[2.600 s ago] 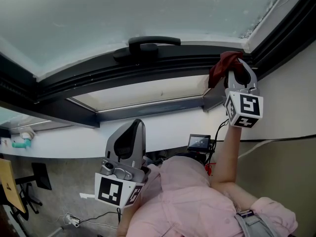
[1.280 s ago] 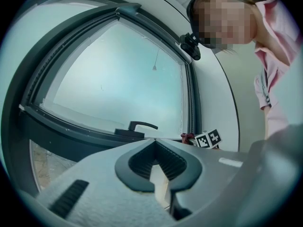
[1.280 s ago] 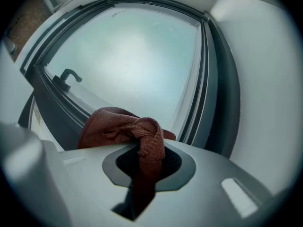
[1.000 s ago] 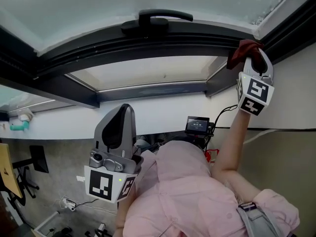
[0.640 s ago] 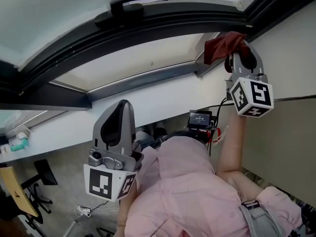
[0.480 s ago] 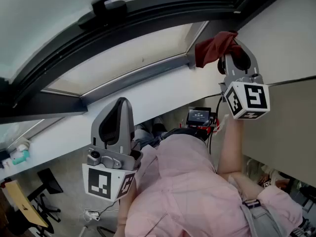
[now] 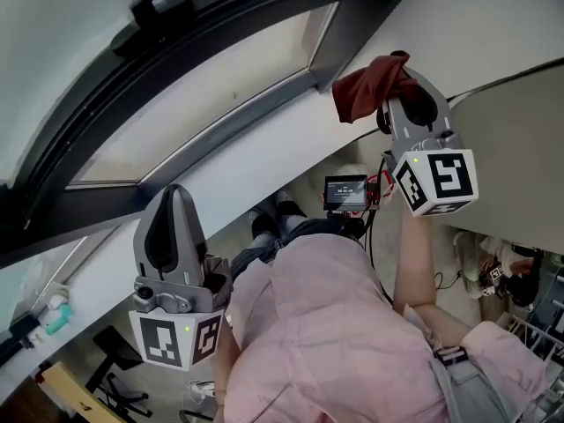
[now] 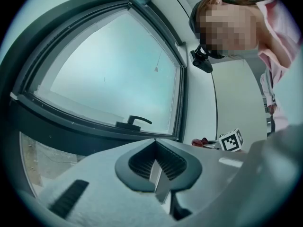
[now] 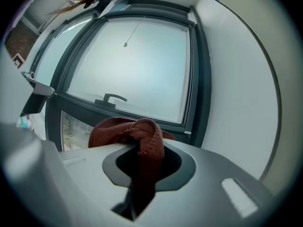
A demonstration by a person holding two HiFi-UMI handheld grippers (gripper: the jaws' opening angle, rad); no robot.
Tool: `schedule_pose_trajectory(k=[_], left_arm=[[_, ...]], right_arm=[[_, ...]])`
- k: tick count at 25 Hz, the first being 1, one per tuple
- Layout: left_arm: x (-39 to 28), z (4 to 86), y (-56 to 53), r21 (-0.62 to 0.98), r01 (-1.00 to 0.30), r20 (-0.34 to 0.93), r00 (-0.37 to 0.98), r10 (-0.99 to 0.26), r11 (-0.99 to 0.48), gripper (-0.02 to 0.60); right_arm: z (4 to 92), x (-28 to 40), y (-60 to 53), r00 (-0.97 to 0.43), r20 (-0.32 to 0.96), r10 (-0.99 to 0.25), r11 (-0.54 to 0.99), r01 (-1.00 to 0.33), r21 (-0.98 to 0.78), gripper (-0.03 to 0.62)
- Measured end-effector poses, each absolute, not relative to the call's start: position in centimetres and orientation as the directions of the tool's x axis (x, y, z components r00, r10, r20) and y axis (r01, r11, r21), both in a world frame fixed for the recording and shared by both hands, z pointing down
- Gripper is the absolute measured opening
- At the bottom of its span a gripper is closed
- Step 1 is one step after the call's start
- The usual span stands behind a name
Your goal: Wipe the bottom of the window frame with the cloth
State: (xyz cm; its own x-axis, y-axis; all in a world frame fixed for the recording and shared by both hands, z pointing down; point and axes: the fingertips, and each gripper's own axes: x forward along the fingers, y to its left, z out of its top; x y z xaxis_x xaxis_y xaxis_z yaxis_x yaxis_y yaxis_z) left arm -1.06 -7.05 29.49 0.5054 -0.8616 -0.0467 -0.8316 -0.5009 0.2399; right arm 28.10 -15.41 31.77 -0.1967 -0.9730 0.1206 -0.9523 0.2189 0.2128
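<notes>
A person in a pink shirt (image 7: 335, 333) is standing under a dark window frame (image 7: 220, 38), seen from above by a head camera, with a gripper in each hand. The frame is curving across the top of the view around pale frosted glass (image 9: 137, 60), and a black handle (image 9: 112, 99) is sitting on its bottom rail. A white wall (image 7: 264, 170) is running below the frame, and a small lit screen (image 7: 345, 192) is showing just under it, near the person's body. The right arm is reaching up and forward, holding the right gripper (image 7: 401, 95) high, with its marker cube (image 7: 434, 181) facing the camera. Its jaws are pinching down on a dark red cloth (image 9: 135, 134), which is bunching above them and trailing down between them. The cloth is hanging just below the frame's lower right corner, in front of the white wall; whether it is touching the frame cannot be told. The left arm is staying low by the person's side, pointing the left gripper (image 7: 169, 227) upward, well apart from the frame. Its jaws are pressing together with nothing between them.
</notes>
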Motion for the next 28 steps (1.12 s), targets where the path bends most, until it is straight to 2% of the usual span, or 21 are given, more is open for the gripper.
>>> schedule_pose_trajectory(k=[7,13,28], left_arm=[[-0.9,29.9,-7.1,0.243,-0.754,-0.053,0.618,-0.784,-0.611,-0.003],[-1.2,30.0,-6.8,0.247,-0.722,-0.060,0.655,-0.754,-0.647,-0.003],[-5.7,29.5,-5.8,0.243,-0.776,-0.084,0.580,-0.810,-0.581,-0.003]], right_arm=[[31.7,26.9,-11.9,-0.128,0.115,-0.985,0.150,-0.966,0.210,0.058],[32.4,25.8,-10.5,-0.113,0.137,-0.984,0.142,-0.964,0.223,0.058],[31.2,22.1,-11.6,-0.174,0.105,-0.979,0.195,-0.953,0.231,0.058]])
